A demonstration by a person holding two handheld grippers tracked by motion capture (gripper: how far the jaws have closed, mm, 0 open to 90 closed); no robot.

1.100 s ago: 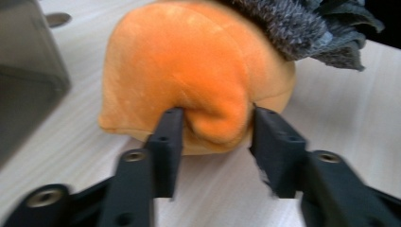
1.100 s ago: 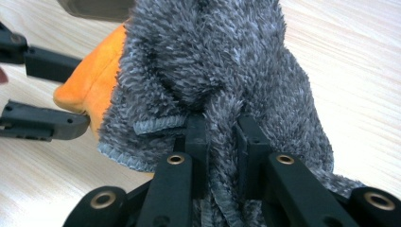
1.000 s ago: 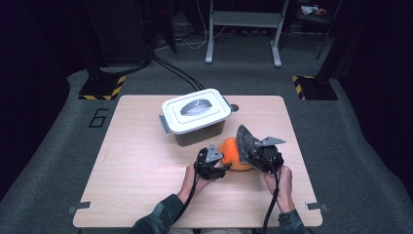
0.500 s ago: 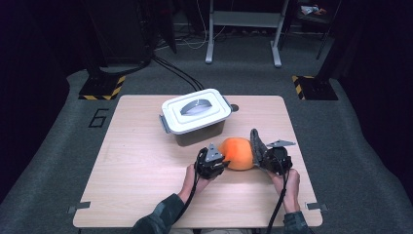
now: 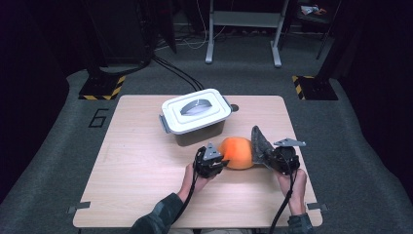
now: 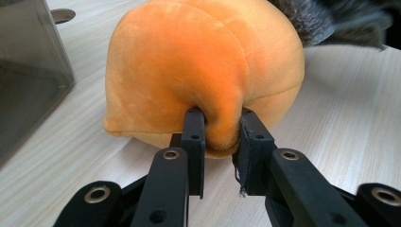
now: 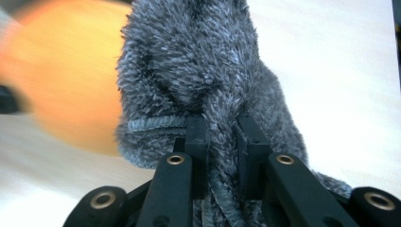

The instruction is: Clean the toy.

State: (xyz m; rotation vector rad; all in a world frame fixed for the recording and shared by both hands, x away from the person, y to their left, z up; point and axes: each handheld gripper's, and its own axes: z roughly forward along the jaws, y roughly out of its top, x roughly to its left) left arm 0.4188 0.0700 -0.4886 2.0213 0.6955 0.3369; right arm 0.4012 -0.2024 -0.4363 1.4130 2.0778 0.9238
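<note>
Near edge: two forearms in from the bottom of the high view, one hand-held gripper in each.
Left gripper (image 5: 210, 160): jaws just closed in, now pinching a fold of the orange plush (image 6: 203, 71); pads nearly together with the pinched fold between them, as the left gripper view shows.
Right gripper (image 5: 278, 157): jaws closed tight on a bunch of grey fuzzy cloth (image 7: 198, 80); cloth stands up out of the jaws and leans against the right side of the plush.
Orange plush: resting on the table (image 5: 136, 165), mid-right, directly between the two grippers; touching both.
Key relation: plush just right of the left gripper and just left of the right gripper; cloth at its right flank. Long axis of plush, cloth and grippers running left to right across the table, roughly parallel to the near edge.
Nearer hand: both about equally close; left has the plush itself, right has the cloth.
Likely step: judged as steadying the plush with the left grip while the right works the cloth against it, wiping or wrapping; cannot tell which.
Farther back: white-lidded container (image 5: 196, 111) with grey handle, lid on, beyond and slightly left of the plush, near but apart.
Risk: thin pinch on soft fabric, likely to slip if the right gripper pulls hard sideways.
</note>
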